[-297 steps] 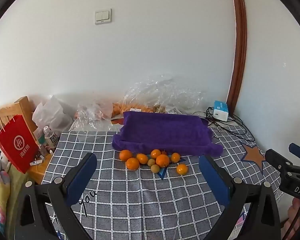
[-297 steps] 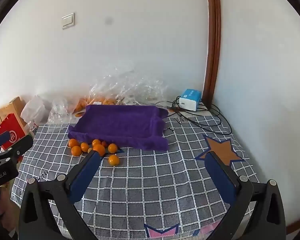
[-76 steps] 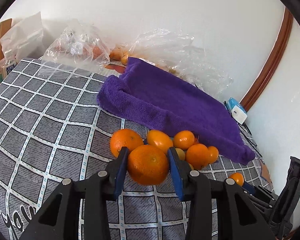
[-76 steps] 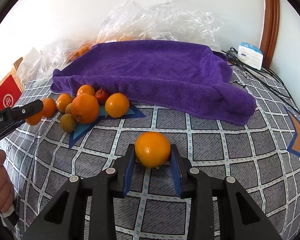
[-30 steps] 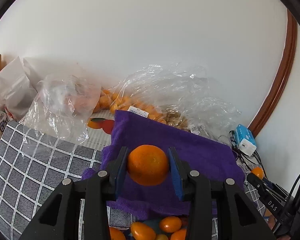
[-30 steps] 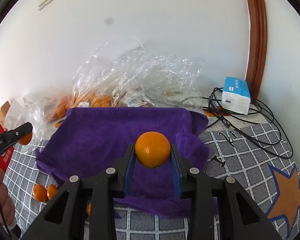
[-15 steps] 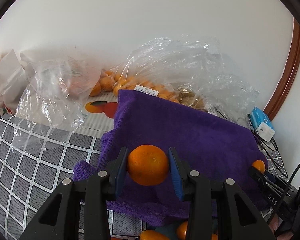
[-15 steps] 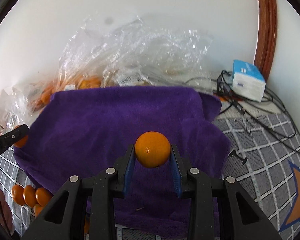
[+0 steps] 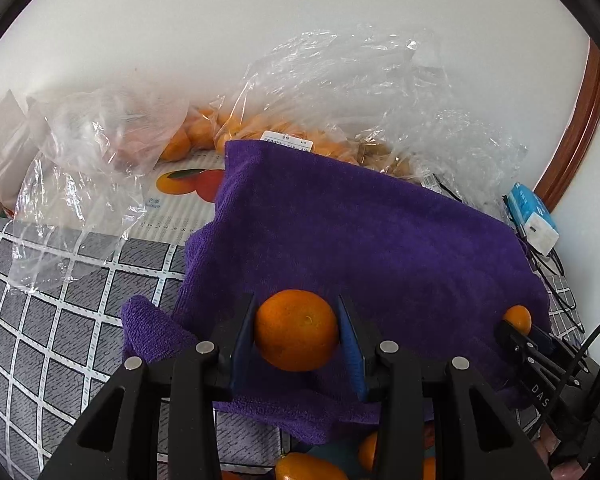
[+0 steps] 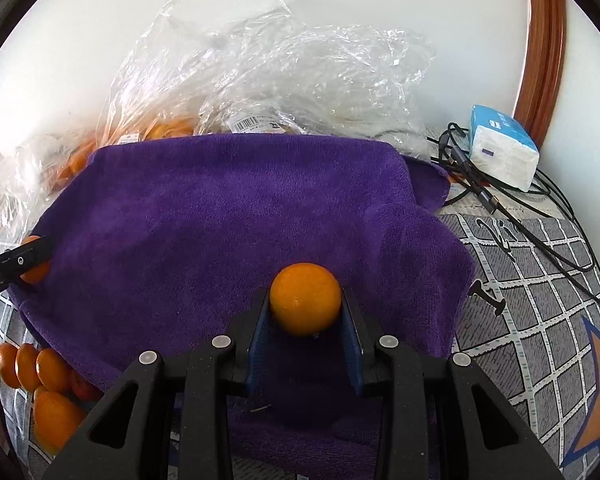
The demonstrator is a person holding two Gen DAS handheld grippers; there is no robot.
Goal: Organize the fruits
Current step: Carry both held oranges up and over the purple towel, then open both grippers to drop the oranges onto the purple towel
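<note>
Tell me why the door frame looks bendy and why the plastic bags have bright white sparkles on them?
Right wrist view: the fisheye lens curves the wooden frame near the round picture's edge, and light glints off the crinkled plastic bags. Left wrist view: the frame bends likewise, the bag glares white, and the corners are black.

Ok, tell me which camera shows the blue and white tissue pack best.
The right wrist view. The tissue pack sits there large and whole on the black cables by the wall. In the left wrist view it appears small and warped at the right edge, behind the purple towel.
</note>
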